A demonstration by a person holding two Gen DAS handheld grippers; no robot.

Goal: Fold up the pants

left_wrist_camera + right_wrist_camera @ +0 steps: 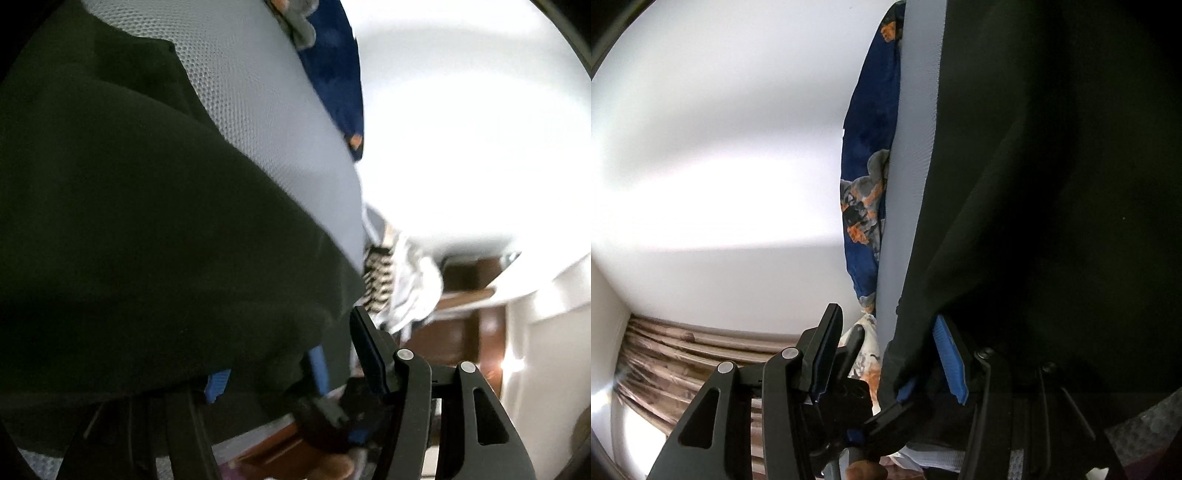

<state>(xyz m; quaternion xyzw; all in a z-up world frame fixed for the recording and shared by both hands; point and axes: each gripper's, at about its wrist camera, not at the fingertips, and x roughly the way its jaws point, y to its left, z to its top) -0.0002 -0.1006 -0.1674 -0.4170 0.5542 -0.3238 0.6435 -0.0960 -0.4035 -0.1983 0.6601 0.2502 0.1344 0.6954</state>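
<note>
The dark green-black pants [140, 229] lie on a pale grey mesh mattress [258, 96] and fill the left of the left wrist view. My left gripper [291, 354] is open; the cloth drapes over its left finger and its right finger [369, 350] stands bare. In the right wrist view the pants [1052, 184] fill the right side. My right gripper [886, 343] is open, with the pants' edge hanging between the fingers and over the blue pad of the right finger [949, 358]. The other gripper's tip shows in each view.
A blue patterned blanket [868, 147] lies along the mattress's far edge. A white wall [720, 166] and brown curtain [672, 362] are beyond. Striped and white clothes [391, 280] and brown wooden furniture [461, 325] sit past the mattress.
</note>
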